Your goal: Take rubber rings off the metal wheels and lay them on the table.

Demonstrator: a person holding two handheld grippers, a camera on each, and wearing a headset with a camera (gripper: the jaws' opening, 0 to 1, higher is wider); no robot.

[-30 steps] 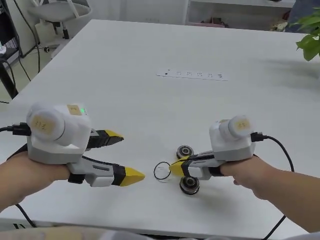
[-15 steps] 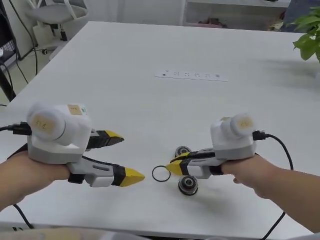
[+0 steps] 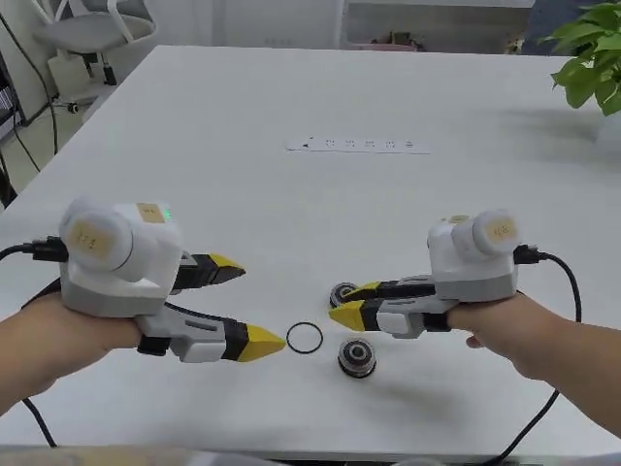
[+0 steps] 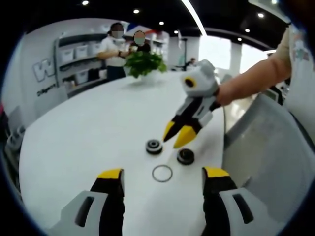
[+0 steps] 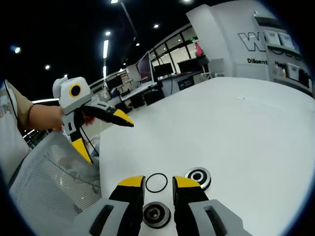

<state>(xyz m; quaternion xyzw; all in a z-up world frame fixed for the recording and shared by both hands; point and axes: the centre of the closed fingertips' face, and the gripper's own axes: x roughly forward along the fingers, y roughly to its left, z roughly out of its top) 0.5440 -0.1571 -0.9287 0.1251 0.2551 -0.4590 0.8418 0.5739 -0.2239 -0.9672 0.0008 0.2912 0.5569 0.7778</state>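
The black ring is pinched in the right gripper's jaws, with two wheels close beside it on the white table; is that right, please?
Not quite: the head view shows the black ring lying loose on the white table, clear of the right gripper. The two wheels are close beside it.

White power strip point(image 3: 356, 146) lies flat at 12 o'clock in the head view. Green plant leaves point(image 3: 587, 63) poke in at 2 o'clock, and a grey office chair point(image 3: 92, 29) stands off at 10 o'clock. Over in the left gripper view, two people point(image 4: 115, 51) stand behind the plant at 11 o'clock, shelving with bins point(image 4: 78, 66) is at 10 o'clock, and a mesh chair back point(image 4: 261, 142) is at 3 o'clock.
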